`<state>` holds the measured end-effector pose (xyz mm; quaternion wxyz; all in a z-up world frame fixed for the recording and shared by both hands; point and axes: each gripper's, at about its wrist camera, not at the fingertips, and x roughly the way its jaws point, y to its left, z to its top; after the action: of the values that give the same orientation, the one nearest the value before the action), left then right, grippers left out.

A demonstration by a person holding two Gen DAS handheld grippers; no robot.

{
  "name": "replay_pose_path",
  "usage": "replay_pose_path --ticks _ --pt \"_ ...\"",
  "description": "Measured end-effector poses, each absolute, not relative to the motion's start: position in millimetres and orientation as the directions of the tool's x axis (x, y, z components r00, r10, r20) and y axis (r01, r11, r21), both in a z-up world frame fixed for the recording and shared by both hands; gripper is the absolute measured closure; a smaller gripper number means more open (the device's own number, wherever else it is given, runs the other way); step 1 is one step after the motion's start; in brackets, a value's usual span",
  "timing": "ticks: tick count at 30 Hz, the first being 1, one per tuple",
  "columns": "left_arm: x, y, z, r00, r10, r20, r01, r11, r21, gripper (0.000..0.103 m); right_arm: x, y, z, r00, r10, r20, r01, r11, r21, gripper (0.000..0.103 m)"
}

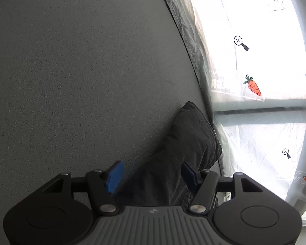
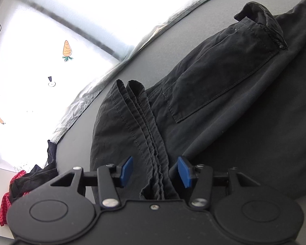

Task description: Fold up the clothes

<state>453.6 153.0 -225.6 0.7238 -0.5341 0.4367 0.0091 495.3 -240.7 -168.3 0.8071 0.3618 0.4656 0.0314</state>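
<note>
Beside the carrot-printed sheet, lettering perhaps unreadable, both hand-held grippers apart around dark trousers.

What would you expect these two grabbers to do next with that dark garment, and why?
Probably close both grips first. The dark garment runs between the blue pads of the left gripper and right gripper, but both stand open with gaps showing, so nothing is held. It lies bunched on the grey table, not folded.
</note>
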Motion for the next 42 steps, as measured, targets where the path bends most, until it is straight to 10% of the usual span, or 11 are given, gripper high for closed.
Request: replay_pose_path --ticks 12,15,20,24,27,37,42 --pt "454 126 -242 0.537 -0.503 -0.677 -0.486 0.471 -0.736 0.040 543 -231 -211 0.487 0.553 -0.676 0.256 0.650 0.716 0.052" --pt "454 127 -244 0.533 -0.507 -0.677 -0.492 0.465 -0.736 0.040 538 -238 -215 0.493 0.534 -0.687 0.278 0.652 0.706 0.083" --pt "454 124 -251 0.521 -0.506 -0.687 -0.502 0.469 -0.727 0.040 527 -237 -217 0.511 0.521 -0.684 0.267 0.660 0.702 0.079" --pt "454 120 -249 0.515 -0.493 -0.701 -0.494 0.498 -0.713 0.040 537 -220 -208 0.494 0.538 -0.683 0.175 0.708 0.684 0.051" --pt "454 116 -244 0.514 -0.477 -0.713 -0.484 0.526 -0.700 0.040 538 -208 -202 0.488 0.469 -0.736 0.130 0.795 0.593 0.093" --pt "443 96 -207 0.545 -0.463 -0.699 -0.381 0.606 -0.698 0.040 456 -252 -105 0.753 0.273 -0.599 -0.005 0.912 0.410 0.094" --pt "433 67 -202 0.511 -0.479 -0.714 -0.327 0.660 -0.677 0.039 426 -314 -140 0.702 0.071 -0.709 0.217 0.926 0.309 0.093"
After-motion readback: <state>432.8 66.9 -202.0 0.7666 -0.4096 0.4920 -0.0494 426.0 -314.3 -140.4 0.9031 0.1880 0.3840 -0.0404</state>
